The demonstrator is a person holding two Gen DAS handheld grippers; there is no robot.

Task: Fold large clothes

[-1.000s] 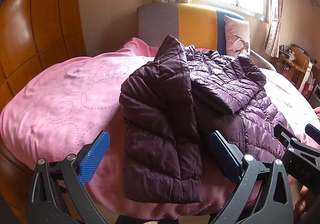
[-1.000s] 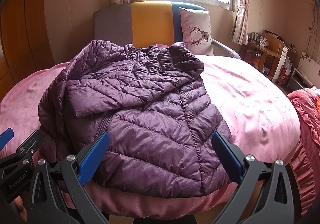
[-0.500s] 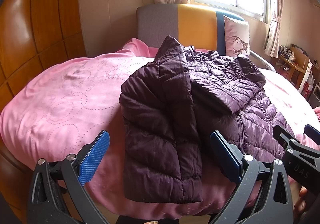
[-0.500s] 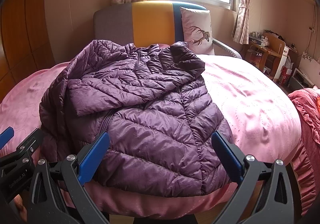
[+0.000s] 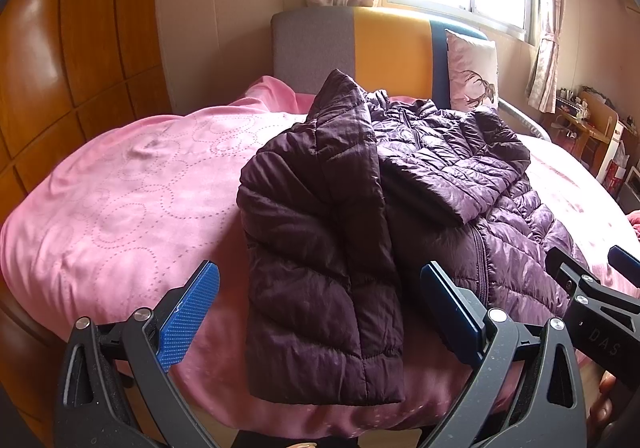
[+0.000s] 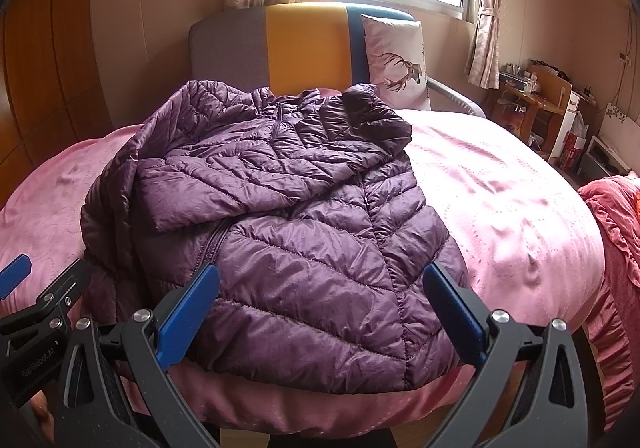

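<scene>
A dark purple quilted puffer jacket [image 5: 320,248] lies on the pink bed, its left side folded over the body and one sleeve laid across the chest; it fills the middle of the right wrist view [image 6: 280,216]. My left gripper [image 5: 320,312] is open and empty, held just before the jacket's near hem. My right gripper [image 6: 320,312] is open and empty, over the hem at the jacket's right half. The right gripper's fingers also show at the right edge of the left wrist view [image 5: 592,288]. The left gripper shows at the left edge of the right wrist view [image 6: 36,296].
The pink bedspread [image 5: 120,200] covers a round bed with a grey, yellow and blue headboard [image 5: 360,48]. A deer-print pillow [image 6: 396,60] leans on it. Wooden panelling [image 5: 60,48] stands left. A desk with clutter [image 6: 536,100] and a red blanket [image 6: 616,232] are right.
Almost nothing has moved. Both grippers stay open at the near edge of the bed; the views shift only slightly.
</scene>
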